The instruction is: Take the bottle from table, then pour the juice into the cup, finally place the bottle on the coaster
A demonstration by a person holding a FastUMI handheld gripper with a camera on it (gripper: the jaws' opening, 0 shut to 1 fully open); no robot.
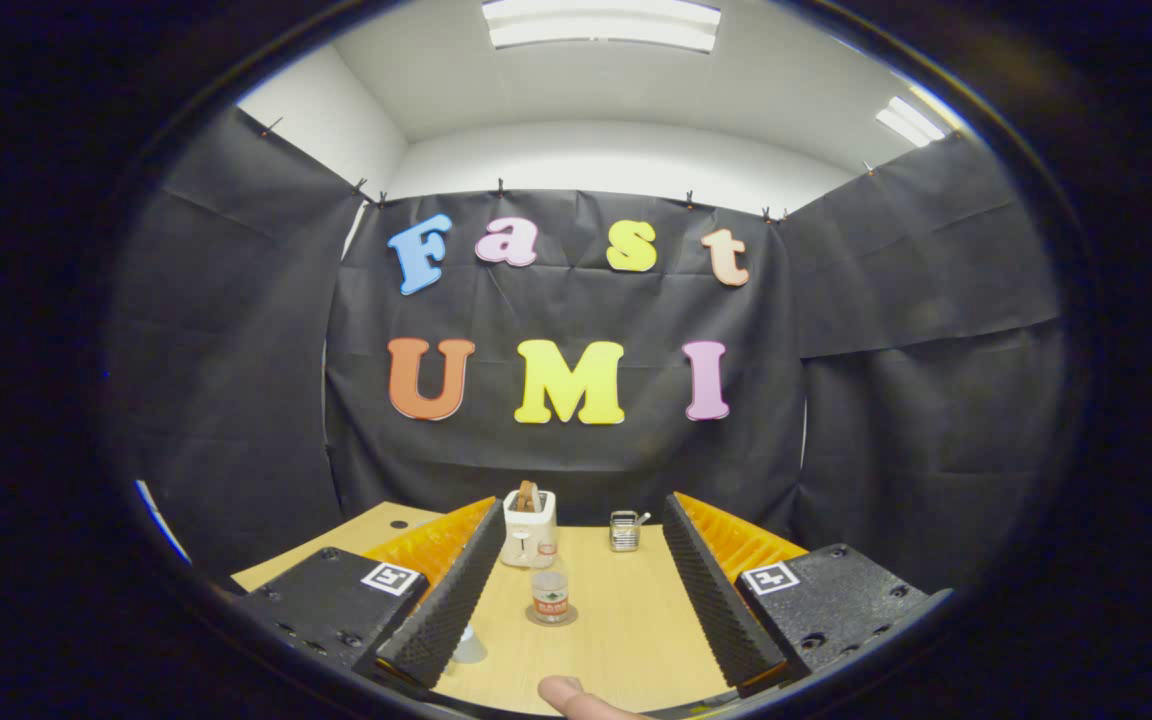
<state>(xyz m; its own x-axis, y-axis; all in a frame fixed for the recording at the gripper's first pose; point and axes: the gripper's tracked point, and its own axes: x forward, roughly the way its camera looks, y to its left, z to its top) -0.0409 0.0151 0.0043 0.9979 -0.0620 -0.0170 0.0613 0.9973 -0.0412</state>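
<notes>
A small clear bottle point(550, 590) with a label stands upright on a round coaster point(551, 617) on the wooden table point(626, 630), between my two fingers and a little ahead of them. My gripper point(576, 590) is open, with nothing between its fingers, which stand well apart from the bottle on both sides. A small clear cup point(468, 646) stands on the table right beside the left finger, partly hidden by it.
A white toaster point(529, 529) with bread in it stands at the back of the table, just beyond the bottle. A small metal rack point(624, 531) sits to its right. A fingertip point(576, 696) of a person shows at the table's near edge.
</notes>
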